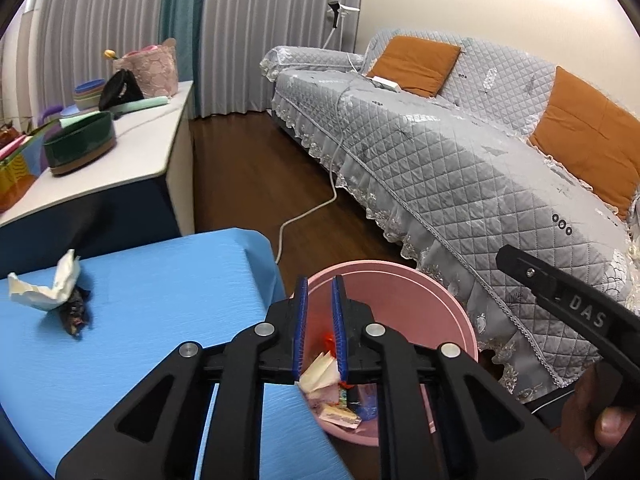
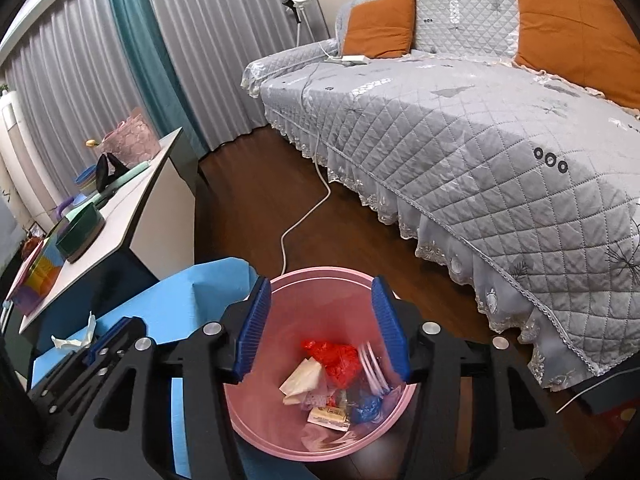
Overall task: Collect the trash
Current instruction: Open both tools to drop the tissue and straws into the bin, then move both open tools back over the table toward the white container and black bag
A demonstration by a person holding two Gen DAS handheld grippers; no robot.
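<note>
A pink bin (image 2: 256, 420) stands on the floor beside the blue-covered table (image 1: 140, 320). It holds a red wrapper (image 2: 340, 360), white paper (image 2: 302, 378), a white plastic fork (image 2: 370, 368) and other scraps. My right gripper (image 2: 322, 330) is open and empty, directly above the bin. My left gripper (image 1: 319, 322) hovers over the bin's near rim (image 1: 400, 270), its jaws a narrow gap apart with nothing between them. A crumpled white tissue (image 1: 48, 286) lies on a dark wrapper (image 1: 76, 312) at the table's left. The tissue also shows in the right wrist view (image 2: 74, 338).
A grey quilted sofa (image 1: 460, 160) with orange cushions (image 1: 416, 62) fills the right side. A white cable (image 1: 308, 210) runs across the wooden floor. A white side table (image 1: 132, 148) at left holds a green bowl (image 1: 80, 144), a pink basket (image 1: 152, 70) and other items.
</note>
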